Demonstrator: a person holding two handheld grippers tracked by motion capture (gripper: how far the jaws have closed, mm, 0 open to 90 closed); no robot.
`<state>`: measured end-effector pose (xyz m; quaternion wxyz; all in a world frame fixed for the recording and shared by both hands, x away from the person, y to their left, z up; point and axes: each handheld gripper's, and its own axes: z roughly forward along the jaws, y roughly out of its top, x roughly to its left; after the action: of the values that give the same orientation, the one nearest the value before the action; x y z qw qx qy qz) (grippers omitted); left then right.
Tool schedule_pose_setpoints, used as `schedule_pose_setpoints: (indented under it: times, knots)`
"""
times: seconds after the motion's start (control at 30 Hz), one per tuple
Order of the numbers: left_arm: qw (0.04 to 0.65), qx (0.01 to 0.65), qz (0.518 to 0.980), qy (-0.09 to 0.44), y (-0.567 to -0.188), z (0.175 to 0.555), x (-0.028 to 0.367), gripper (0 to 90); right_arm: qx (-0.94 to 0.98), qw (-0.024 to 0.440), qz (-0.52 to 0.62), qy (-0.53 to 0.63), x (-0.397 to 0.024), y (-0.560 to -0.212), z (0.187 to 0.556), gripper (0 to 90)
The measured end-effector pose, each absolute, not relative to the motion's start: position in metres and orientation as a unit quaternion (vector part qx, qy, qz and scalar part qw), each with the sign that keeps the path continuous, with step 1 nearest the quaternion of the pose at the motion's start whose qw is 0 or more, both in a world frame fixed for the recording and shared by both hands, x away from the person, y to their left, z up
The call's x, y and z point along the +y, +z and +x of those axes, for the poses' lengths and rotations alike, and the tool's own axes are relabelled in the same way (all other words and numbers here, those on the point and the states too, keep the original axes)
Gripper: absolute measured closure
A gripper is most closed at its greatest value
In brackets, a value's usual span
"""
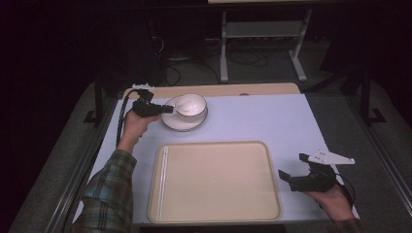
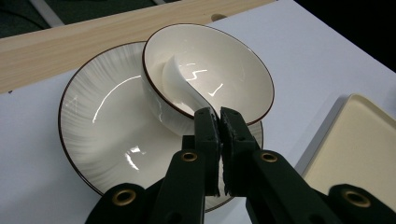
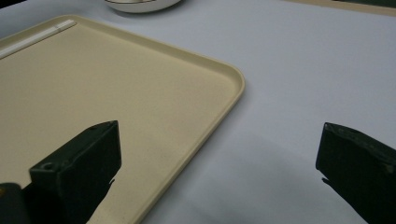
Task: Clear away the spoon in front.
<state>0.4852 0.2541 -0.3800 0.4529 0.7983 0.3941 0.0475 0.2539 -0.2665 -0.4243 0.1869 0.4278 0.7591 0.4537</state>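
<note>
Tabletop spoon (image 2: 187, 86) handle between jaws

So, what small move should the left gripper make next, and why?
Probably lift the white ceramic spoon straight up, out of the white brown-rimmed bowl. The left gripper is shut on its handle at the bowl's rim, and the beige plastic tray lies bare nearby.
</note>
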Motion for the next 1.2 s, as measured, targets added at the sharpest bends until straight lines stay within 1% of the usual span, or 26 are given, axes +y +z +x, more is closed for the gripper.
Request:
schedule_pose_setpoints:
  times: [0.33,0.67,0.9,1.2]
  knots:
    - [0.470,0.397,0.787,0.049,-0.375,0.482,0.259,86.2,0.759,0.188,0.427,0.454,-0.267,-0.424,0.254,0.0]
    - [0.495,0.383,0.778,0.062,-0.358,0.472,0.263,86.2,0.759,0.189,0.427,0.454,-0.267,-0.424,0.254,0.0]
    - [0.518,0.363,0.772,0.065,-0.338,0.456,0.264,86.2,0.758,0.189,0.428,0.454,-0.267,-0.424,0.254,0.0]
    - [0.543,0.340,0.767,0.050,-0.324,0.431,0.261,86.3,0.758,0.191,0.426,0.455,-0.267,-0.423,0.254,0.0]
